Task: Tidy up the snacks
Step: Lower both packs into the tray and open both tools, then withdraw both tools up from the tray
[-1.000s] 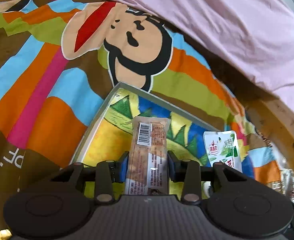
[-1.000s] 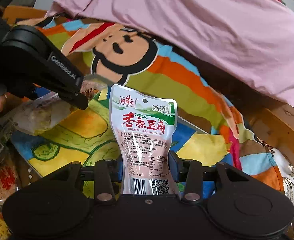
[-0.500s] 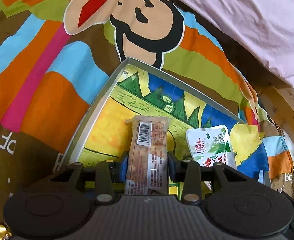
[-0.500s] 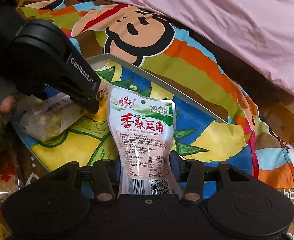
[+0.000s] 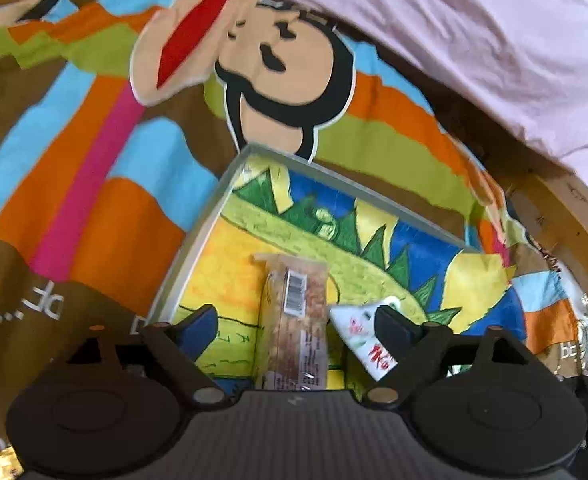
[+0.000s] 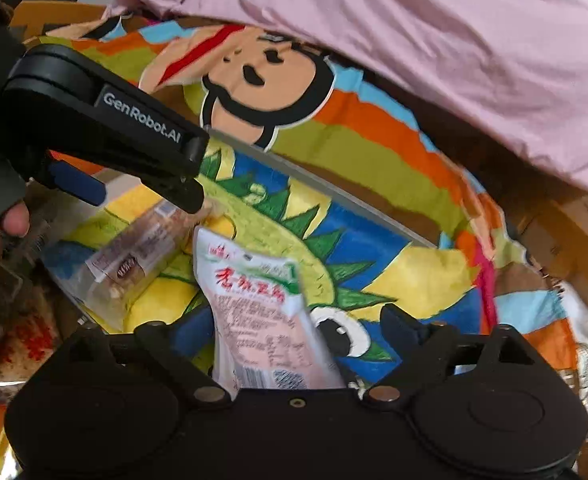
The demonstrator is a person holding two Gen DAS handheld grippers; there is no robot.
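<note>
Two snacks are being let go side by side into the tray (image 5: 198, 236) on the bed. The left gripper (image 5: 296, 320) has just been opened wide, its bar (image 5: 296, 320) lying free between the jaws. The right gripper (image 6: 290, 330) has likewise been opened, its pouch (image 6: 260, 304) released and tilting onto the tray floor.

Left gripper (image 5: 296, 320) pointed obliquely downward, its jaws just opened wide, pads clear of the packet between them. Right gripper (image 6: 296, 326) was posed likewise, jaws just spread, neither pad pressing the pouch between them. In the right wrist view, fingertips (image 6: 12, 220) of the person's left hand showed at the left edge.
</note>
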